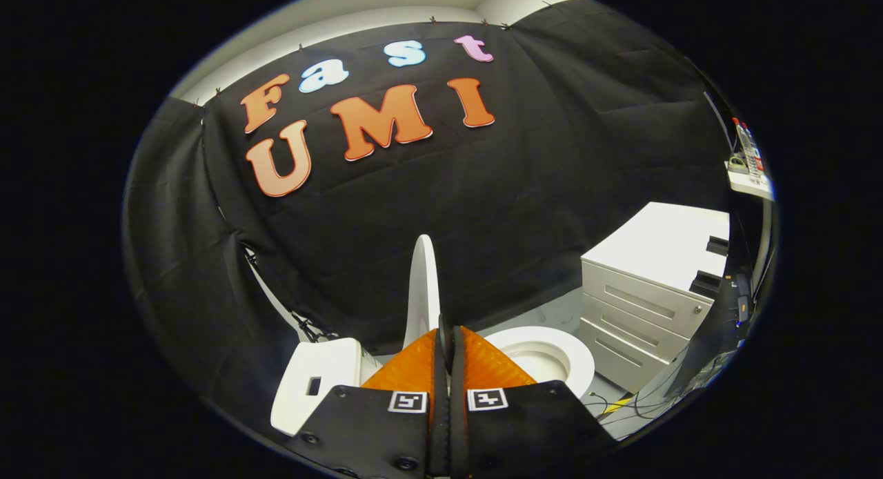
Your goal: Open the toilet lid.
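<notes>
The toilet lid point(423, 289) stands almost upright just ahead of our fingertips, seen nearly edge-on: a thin, smooth white oval that narrows to a rounded top and rises at twelve o'clock from the gripper point(449, 341). We judge it is raised because the opening is nearly or fully done; its lower edge is hidden behind the fingers. Our two fingers are pressed close together with only a thin dark seam between them. They may pinch the lid's rim, but the contact point is hidden, so we cannot tell whether they grip it.

At two o'clock from the fingertips lies the open toilet seat point(560, 346), a white ring with the bowl visible inside. At ten o'clock sits the white tank point(324, 375). Farther out at two o'clock stands a pale drawer cabinet point(648, 286), well apart from the toilet. Cables point(621, 403) trail on the floor beside it.
</notes>
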Demonstrator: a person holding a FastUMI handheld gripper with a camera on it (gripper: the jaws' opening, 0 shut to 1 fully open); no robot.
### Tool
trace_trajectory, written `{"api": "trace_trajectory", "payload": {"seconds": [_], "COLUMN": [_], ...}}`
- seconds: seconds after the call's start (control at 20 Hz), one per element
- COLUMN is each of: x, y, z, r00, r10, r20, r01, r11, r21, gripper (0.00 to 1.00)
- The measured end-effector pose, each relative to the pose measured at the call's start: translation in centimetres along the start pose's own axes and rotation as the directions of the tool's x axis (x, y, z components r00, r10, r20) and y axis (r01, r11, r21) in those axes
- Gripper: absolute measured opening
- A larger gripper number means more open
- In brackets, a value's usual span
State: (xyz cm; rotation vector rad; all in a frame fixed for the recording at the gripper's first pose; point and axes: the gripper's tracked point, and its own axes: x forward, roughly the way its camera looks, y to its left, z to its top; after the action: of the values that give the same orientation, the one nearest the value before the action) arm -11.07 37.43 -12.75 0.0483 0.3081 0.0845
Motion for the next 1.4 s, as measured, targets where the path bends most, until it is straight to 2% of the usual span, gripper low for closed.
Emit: {"api": "trace_trajectory", "payload": {"seconds": [0.65,1.4], "x": [-2.4,-4.1], "y": [9.8,17.4], "z": [-1.5,-4.6], "r00": [0.995,0.981], "r10": [0.099,0.195], "r20": [0.014,-0.005], "r01": [-0.094,-0.184], "r11": [0.974,0.919], "r21": [-0.208,-0.350], "gripper": [0.08,0.08]}}
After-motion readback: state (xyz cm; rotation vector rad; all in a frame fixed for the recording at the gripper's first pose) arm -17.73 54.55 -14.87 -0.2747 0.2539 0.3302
